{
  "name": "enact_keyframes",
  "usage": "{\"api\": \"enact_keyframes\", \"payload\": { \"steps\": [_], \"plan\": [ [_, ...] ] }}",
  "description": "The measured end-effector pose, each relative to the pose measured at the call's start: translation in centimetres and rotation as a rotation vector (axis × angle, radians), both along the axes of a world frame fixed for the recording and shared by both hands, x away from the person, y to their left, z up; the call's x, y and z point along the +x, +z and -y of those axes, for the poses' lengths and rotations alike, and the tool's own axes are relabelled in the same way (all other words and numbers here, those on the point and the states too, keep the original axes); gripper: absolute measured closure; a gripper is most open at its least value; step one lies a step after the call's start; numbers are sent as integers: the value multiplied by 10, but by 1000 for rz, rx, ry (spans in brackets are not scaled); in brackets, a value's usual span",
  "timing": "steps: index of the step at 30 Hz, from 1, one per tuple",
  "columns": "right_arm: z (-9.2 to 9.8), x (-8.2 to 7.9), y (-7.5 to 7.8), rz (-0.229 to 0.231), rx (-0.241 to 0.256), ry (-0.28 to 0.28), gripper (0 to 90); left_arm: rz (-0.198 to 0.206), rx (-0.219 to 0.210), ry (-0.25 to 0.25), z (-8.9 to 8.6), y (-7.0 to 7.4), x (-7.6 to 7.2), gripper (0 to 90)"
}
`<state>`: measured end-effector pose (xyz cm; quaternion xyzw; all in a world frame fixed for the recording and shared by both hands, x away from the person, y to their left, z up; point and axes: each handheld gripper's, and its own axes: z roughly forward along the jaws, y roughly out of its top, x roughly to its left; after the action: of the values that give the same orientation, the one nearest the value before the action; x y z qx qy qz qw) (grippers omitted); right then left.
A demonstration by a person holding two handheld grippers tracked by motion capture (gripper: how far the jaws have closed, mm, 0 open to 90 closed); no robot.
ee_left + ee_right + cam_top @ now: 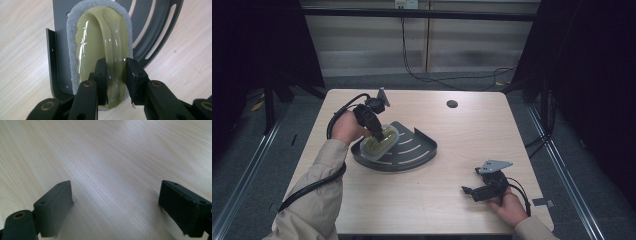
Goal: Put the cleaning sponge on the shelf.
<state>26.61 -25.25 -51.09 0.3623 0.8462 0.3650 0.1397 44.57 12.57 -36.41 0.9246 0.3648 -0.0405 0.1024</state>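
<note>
A pale green scrubber with a white foam rim lies on a dark grey quarter-round slotted rack left of the table's middle. My left gripper reaches down onto it from the far left. In the left gripper view the scrubber lies along the rack, and my left gripper is shut on its raised glossy handle ridge, one jaw on each side. My right gripper rests low near the table's front right, pointing left. It stands open over bare wood with nothing between its jaws.
The light wooden table has a round cable hole near its far edge. Black cables trail on the floor behind the table. Dark frame posts stand at both sides.
</note>
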Motion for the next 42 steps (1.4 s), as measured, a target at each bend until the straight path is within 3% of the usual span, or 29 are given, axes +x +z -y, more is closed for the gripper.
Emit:
{"api": "enact_keyframes", "payload": {
  "steps": [10,27,38,42],
  "plan": [
    [0,0,0,0,0,0,115,1,6,-14,1,-12,6,721],
    [0,0,0,1,1,1,115,5,-6,17,-10,-32,14,720],
    [0,0,0,-1,1,-1,115,-2,-4,7,-12,-44,18,719],
    [0,0,0,-1,0,-1,115,-10,-4,36,-16,-48,19,720]
  ]
}}
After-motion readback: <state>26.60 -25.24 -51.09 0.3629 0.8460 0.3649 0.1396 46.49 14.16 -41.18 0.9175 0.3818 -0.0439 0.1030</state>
